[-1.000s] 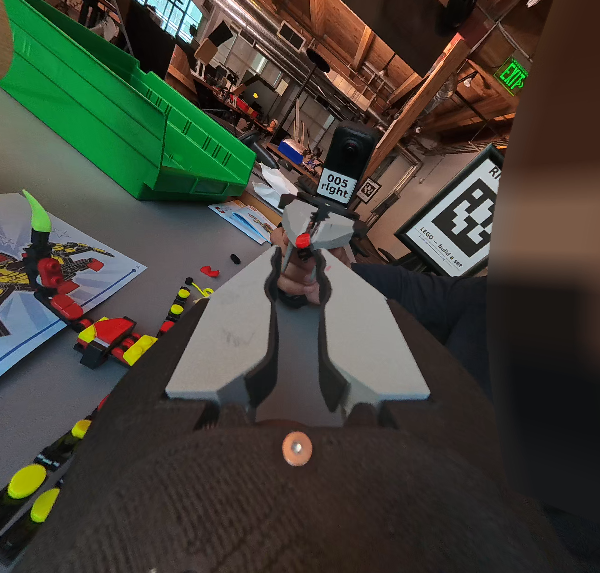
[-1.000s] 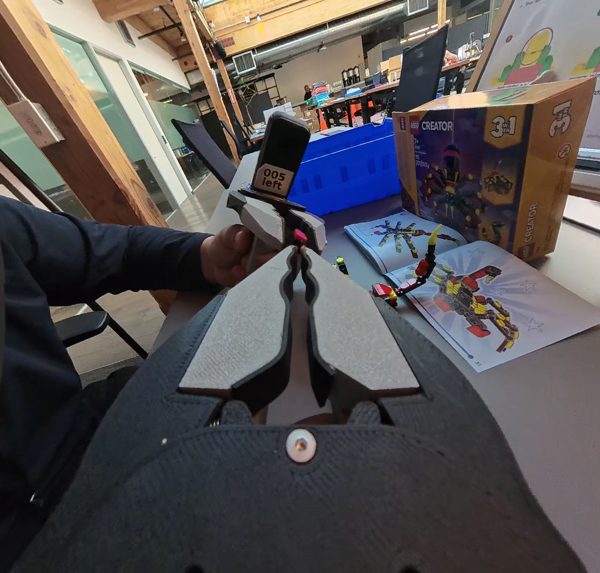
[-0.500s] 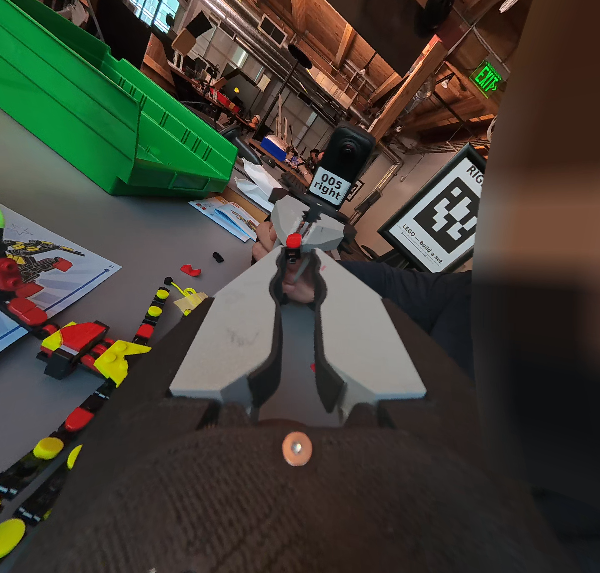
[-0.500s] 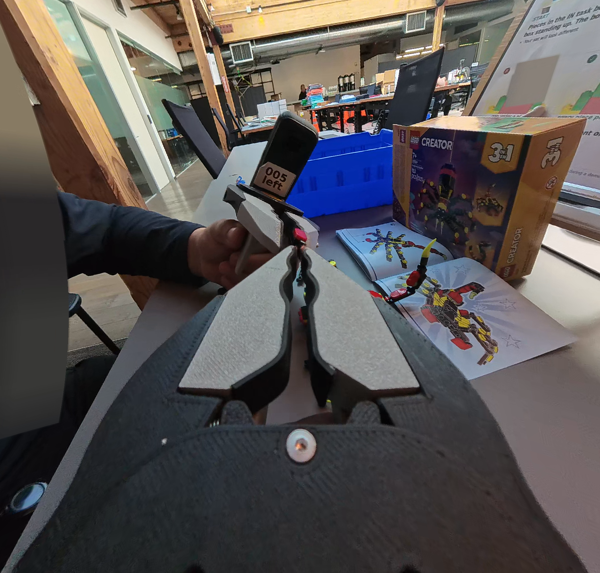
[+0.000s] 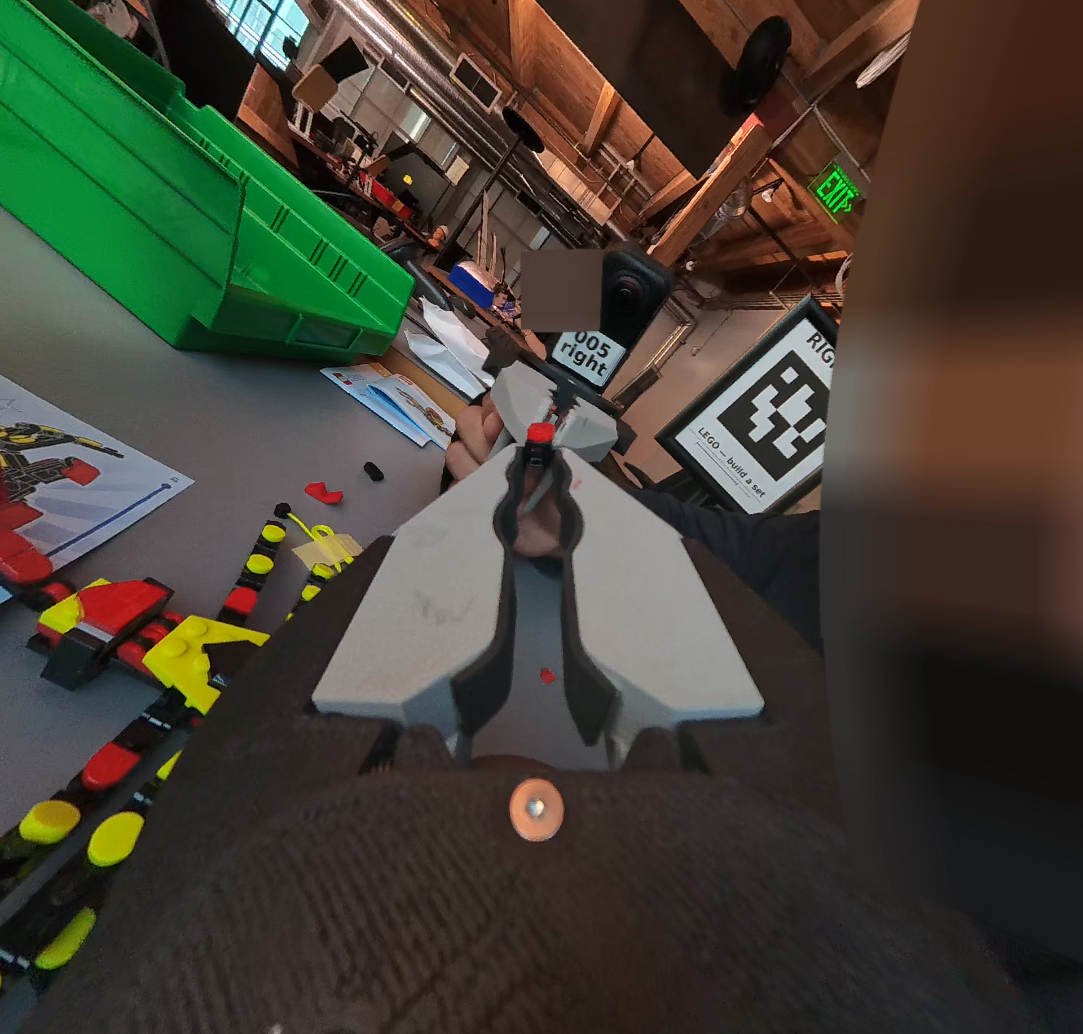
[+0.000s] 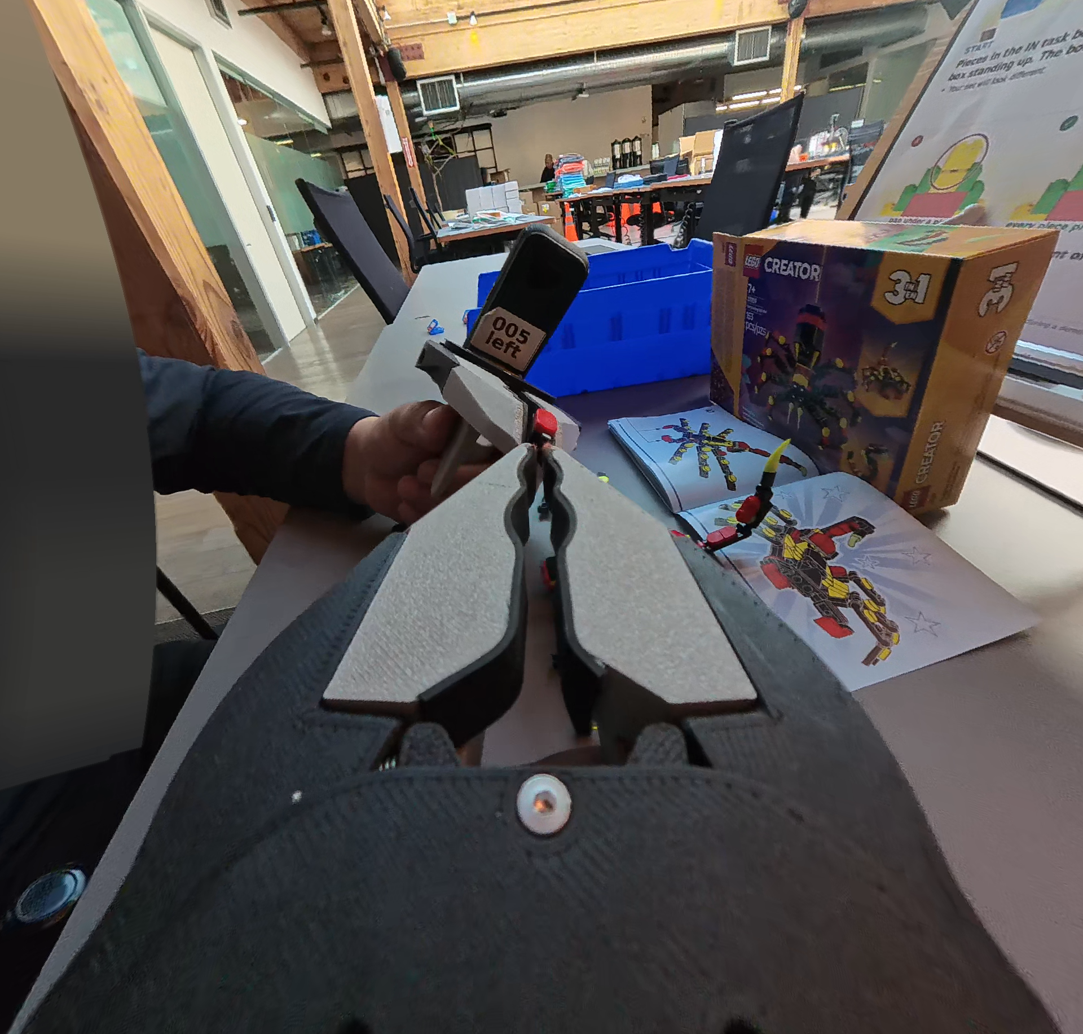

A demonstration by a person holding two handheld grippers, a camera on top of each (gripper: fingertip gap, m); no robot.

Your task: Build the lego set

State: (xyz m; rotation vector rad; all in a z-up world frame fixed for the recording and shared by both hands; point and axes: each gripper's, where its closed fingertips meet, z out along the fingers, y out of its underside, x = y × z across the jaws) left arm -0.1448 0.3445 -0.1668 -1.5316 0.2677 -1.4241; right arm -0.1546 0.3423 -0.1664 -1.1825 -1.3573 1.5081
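Note:
My two grippers meet tip to tip above the grey table (image 5: pixel 234 420). My left gripper (image 5: pixel 539 462) is shut on a small black lego piece with a red cap (image 5: pixel 540 434). In the left wrist view, the right gripper (image 5: pixel 555 414) faces it and touches the same piece. In the right wrist view, my right gripper (image 6: pixel 542 456) is shut on the thin black part, and the red cap (image 6: pixel 545 421) sits at the left gripper's tips (image 6: pixel 536 428). A part-built red, yellow and black model (image 5: pixel 105 613) lies on the table to the left.
Leg strips with yellow round plates (image 5: pixel 258 560), a loose red piece (image 5: pixel 323 493) and a black one (image 5: pixel 373 470) lie near a green bin (image 5: pixel 176 214). The lego box (image 6: pixel 867 361), blue bin (image 6: pixel 621 326), instruction sheet (image 6: pixel 850 584) and tail section (image 6: pixel 756 507) stand to the right. Only a small space, under 4 cm, lies between the two pairs of fingers.
Both grippers stay shut and tip to tip on the small piece. The pair has shifted slightly, so the table parts sit differently in both views.

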